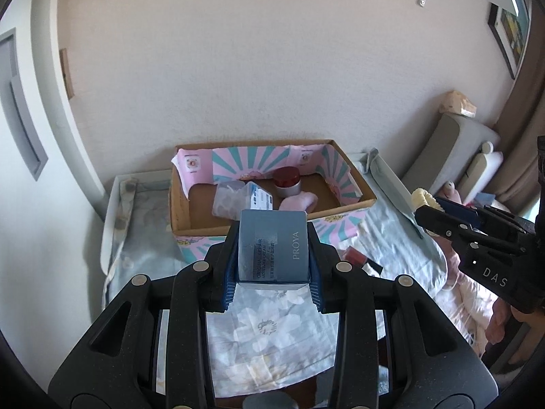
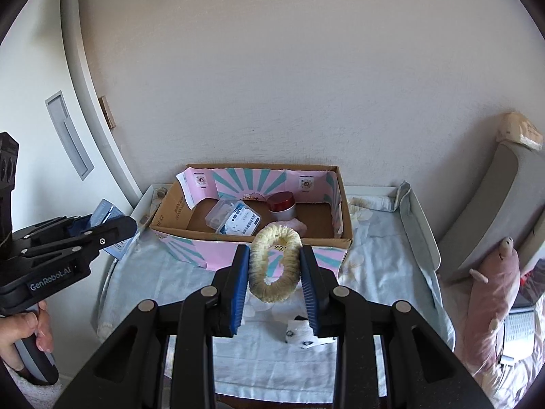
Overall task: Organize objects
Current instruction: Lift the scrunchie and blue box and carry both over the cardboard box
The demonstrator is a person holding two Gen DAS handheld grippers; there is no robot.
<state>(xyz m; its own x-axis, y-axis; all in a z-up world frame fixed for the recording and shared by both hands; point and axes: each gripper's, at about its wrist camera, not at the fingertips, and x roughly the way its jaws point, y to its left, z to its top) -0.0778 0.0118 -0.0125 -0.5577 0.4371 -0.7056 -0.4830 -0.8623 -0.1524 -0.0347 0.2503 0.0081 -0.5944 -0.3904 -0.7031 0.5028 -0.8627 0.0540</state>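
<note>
My left gripper (image 1: pixel 273 238) is shut on a dark blue PROYA cream box (image 1: pixel 272 248), held above the floral sheet in front of the open cardboard box (image 1: pixel 340 206). That carton holds a red-lidded jar (image 1: pixel 287 180), a clear plastic packet (image 1: pixel 235 201) and a pink soft item (image 1: pixel 299 201). My right gripper (image 2: pixel 275 255) is shut on a cream fluffy scrunchie (image 2: pixel 272 293), which hangs just before the carton's front wall (image 2: pixel 218 248). Each gripper shows at the edge of the other's view: the right gripper (image 1: pixel 429 204) and the left gripper (image 2: pixel 112 228).
The carton stands on a floral sheet (image 1: pixel 272 334) over a white-rimmed surface against the wall. A small red item (image 1: pixel 354 255) and a black-and-white packet (image 2: pixel 303 335) lie on the sheet. A pink plush toy (image 2: pixel 494 293) and a grey cushion (image 2: pixel 494 211) are at the right.
</note>
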